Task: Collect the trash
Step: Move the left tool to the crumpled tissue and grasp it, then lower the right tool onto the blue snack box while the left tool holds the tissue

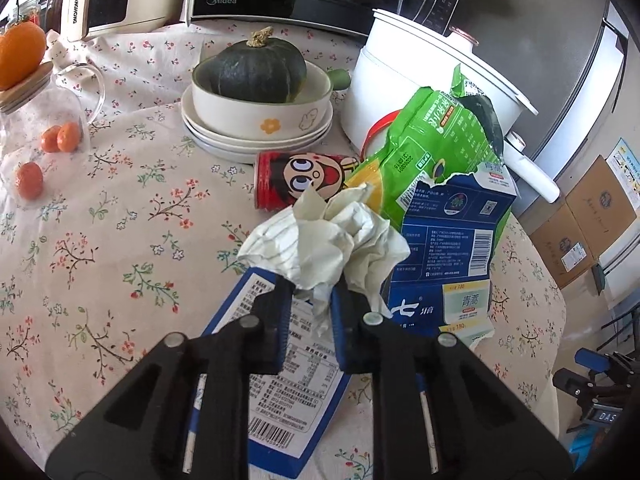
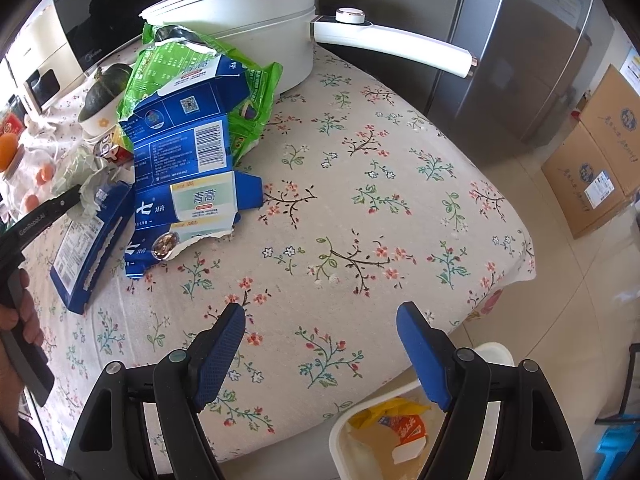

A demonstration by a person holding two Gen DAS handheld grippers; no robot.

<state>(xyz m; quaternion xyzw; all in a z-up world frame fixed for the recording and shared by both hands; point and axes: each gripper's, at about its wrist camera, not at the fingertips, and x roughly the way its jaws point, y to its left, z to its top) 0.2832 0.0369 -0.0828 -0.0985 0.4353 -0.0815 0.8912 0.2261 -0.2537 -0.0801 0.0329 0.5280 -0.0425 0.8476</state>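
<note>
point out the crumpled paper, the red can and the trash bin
crumpled paper (image 1: 320, 240), left wrist view, middle of the wad
red can (image 1: 296, 180), left wrist view, its printed side
trash bin (image 2: 336, 440), right wrist view, left rim

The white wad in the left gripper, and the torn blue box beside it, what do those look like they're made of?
The white wad looks like thin paper or tissue: matte, soft, sharply creased, bunched between the left gripper pads. The torn blue box seems to be printed cardboard with a slight sheen: its ripped edges show a pale fibrous core and its panels hold flat folds.
</note>
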